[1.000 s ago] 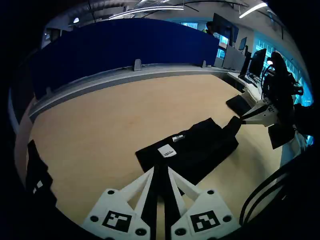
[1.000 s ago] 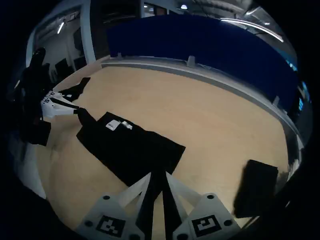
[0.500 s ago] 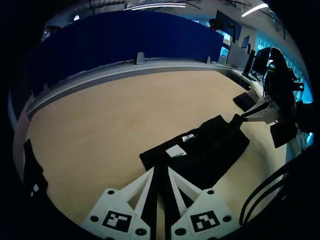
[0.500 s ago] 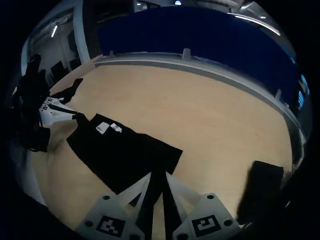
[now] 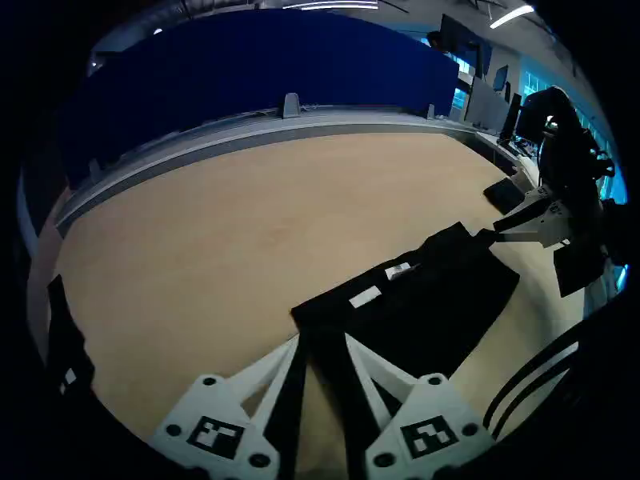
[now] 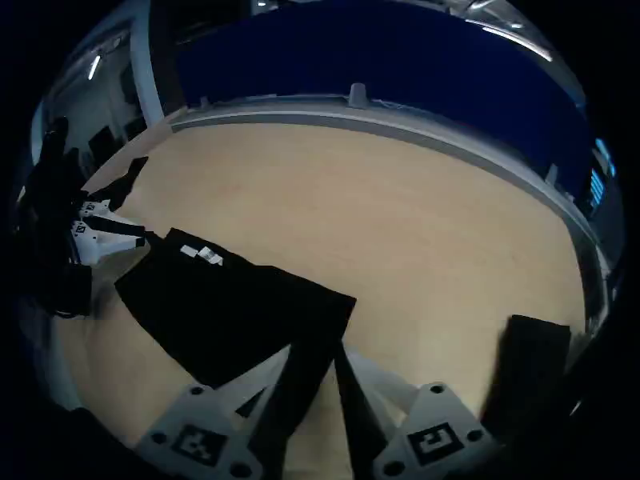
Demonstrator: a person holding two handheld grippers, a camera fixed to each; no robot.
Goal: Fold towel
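A black towel lies flat and folded on the pale wooden table, with two white labels near its upper edge. My left gripper is open, its fingers spread on either side of the towel's near corner. In the left gripper view my right gripper sits at the towel's far end, held by a dark-gloved hand. The right gripper view gives the same towel from the other end. There my right gripper is open around its corner. My left gripper is at the far corner.
A blue partition and a grey ledge run along the table's far side. A black block sits near the right gripper, and another dark object at the left edge. A small black piece lies beyond the towel. Monitors stand at the back right.
Both grippers lowered and drew apart, stretching the towel flat along the table. The fingers of each, shut on a towel corner before, have now spread apart.
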